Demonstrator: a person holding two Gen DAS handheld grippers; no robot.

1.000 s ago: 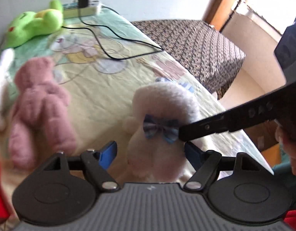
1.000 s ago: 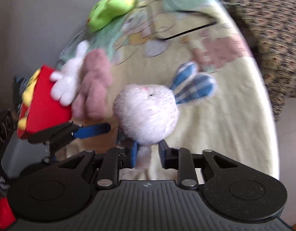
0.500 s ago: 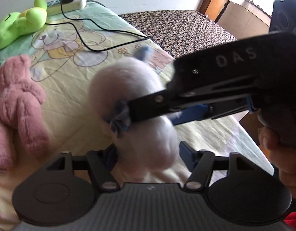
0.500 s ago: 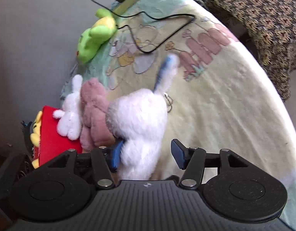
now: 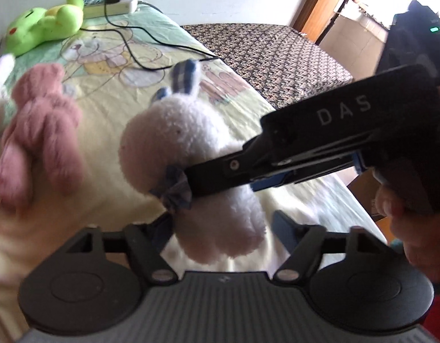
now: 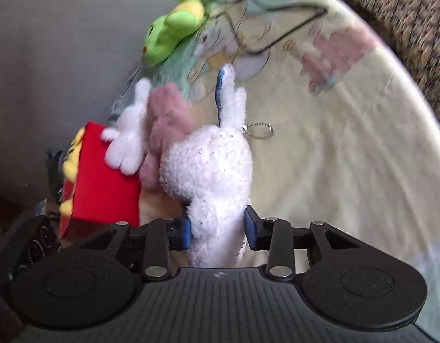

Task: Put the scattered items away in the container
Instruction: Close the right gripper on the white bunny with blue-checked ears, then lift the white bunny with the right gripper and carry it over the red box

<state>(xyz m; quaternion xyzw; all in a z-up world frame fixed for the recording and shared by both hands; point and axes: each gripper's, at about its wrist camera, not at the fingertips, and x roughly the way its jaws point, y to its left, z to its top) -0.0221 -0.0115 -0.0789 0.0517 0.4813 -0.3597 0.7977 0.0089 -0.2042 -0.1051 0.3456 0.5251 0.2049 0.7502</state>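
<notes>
The toy bunny (image 6: 211, 168) sits on the bed (image 6: 348, 171); the toy bear (image 6: 165, 120) lies left, the toy frog (image 6: 171, 31) behind.

A home bedroom is indicated: a bed (image 5: 111, 108) is covered with a cartoon-printed children's sheet, plush toys (image 5: 45, 23) are scattered over it, a power strip (image 5: 114, 3) lies at its far edge, and a wooden door frame (image 5: 314, 3) is seen beyond.

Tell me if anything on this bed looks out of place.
A white power strip with a plugged-in charger lies on the bed sheet by the green plush, and its black cable trails across the sheet: odd among soft toys and easy to snag.
</notes>
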